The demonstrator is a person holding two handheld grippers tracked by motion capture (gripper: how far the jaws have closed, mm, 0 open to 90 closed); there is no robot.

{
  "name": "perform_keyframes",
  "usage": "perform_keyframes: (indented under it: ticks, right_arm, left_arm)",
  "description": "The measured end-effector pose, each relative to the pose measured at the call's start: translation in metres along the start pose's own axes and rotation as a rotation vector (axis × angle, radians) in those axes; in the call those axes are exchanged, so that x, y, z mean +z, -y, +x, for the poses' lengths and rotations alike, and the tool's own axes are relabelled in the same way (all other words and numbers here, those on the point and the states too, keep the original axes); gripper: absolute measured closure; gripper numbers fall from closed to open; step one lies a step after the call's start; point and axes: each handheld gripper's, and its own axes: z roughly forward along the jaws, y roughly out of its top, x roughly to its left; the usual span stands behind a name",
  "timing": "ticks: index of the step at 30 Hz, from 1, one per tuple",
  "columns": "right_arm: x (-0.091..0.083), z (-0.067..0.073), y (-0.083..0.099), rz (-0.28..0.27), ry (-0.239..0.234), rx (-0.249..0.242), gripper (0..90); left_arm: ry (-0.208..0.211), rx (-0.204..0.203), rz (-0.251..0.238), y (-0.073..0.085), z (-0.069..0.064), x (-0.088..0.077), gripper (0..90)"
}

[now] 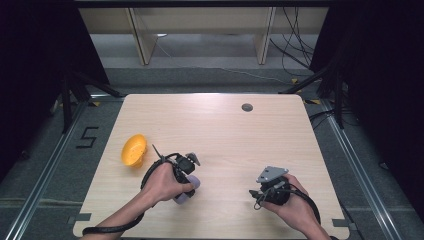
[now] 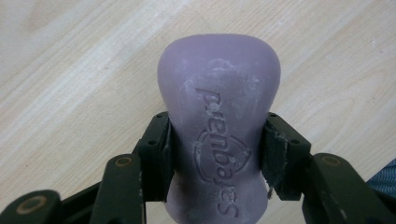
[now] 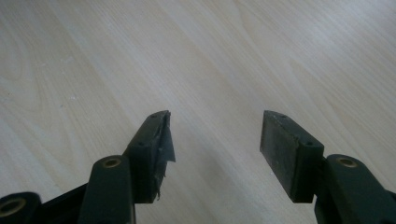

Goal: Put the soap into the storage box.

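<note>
Purple cup (image 2: 218, 126) clamped between left tool (image 2: 217, 154) pads.

Purple cup (image 2: 219, 126): matte lilac, waisted shape flaring to a rounded wide end, raised lettering and a round emblem along its side, pale scuffs near the wide end. Clamped at the narrow waist between two black pads, wide end pointing away over the wood. Seen from above at near left of the table (image 1: 220, 130), partly hidden under the hand.
</note>
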Motion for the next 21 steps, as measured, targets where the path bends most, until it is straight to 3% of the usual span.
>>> perform_keyframes:
  ticks: [1,2,3,4,5,7,11,13,14,16,17,18,21]
  right_arm:
    - [0.000,0.000,0.000,-0.001,0.000,-0.001,43.4]
    - [0.000,0.000,0.000,-0.001,0.000,0.000,43.4]
    - [0.000,0.000,0.000,-0.001,0.000,0.001,43.4]
    - [0.002,0.000,0.000,-0.015,0.011,0.000,43.4]
    - [0.002,0.000,0.001,-0.017,0.012,-0.001,43.4]
    - [0.002,0.000,0.001,-0.016,0.012,-0.001,43.3]
    - [0.002,0.000,0.001,-0.017,0.010,0.001,43.2]
    - [0.002,0.000,0.001,-0.017,0.011,0.001,43.1]
    - [0.002,0.000,0.001,-0.017,0.010,0.001,43.1]
    - [0.002,0.000,0.001,-0.018,0.010,0.001,43.0]
    - [0.002,0.000,0.001,-0.018,0.010,0.001,43.0]
    - [0.002,0.000,0.001,-0.019,0.010,0.001,43.0]
    - [-0.001,-0.001,0.000,-0.013,0.000,0.003,43.0]
  left_arm:
    - [0.011,-0.034,0.000,0.001,-0.001,0.000,49.2]
    - [-0.004,-0.004,0.001,0.000,0.002,-0.001,49.2]
    - [0.006,-0.032,0.007,0.000,0.002,-0.001,49.2]
    - [-0.007,-0.011,0.005,-0.001,0.004,-0.002,49.2]
    - [0.005,-0.041,-0.005,0.000,0.003,-0.002,49.2]
    - [-0.014,-0.014,-0.008,-0.001,0.005,-0.003,49.2]
    - [-0.011,-0.019,-0.001,-0.001,0.009,-0.005,49.3]
    - [-0.004,-0.041,-0.010,-0.002,0.009,-0.006,49.3]
    - [-0.008,-0.026,-0.001,-0.002,0.011,-0.007,49.3]
    - [0.005,-0.065,-0.007,-0.002,0.011,-0.007,49.3]
    - [-0.008,-0.038,-0.016,-0.002,0.013,-0.007,49.2]
    - [-0.006,-0.062,-0.023,-0.002,0.013,-0.006,49.3]
    - [-0.002,-0.070,-0.020,-0.002,0.015,-0.008,49.3]
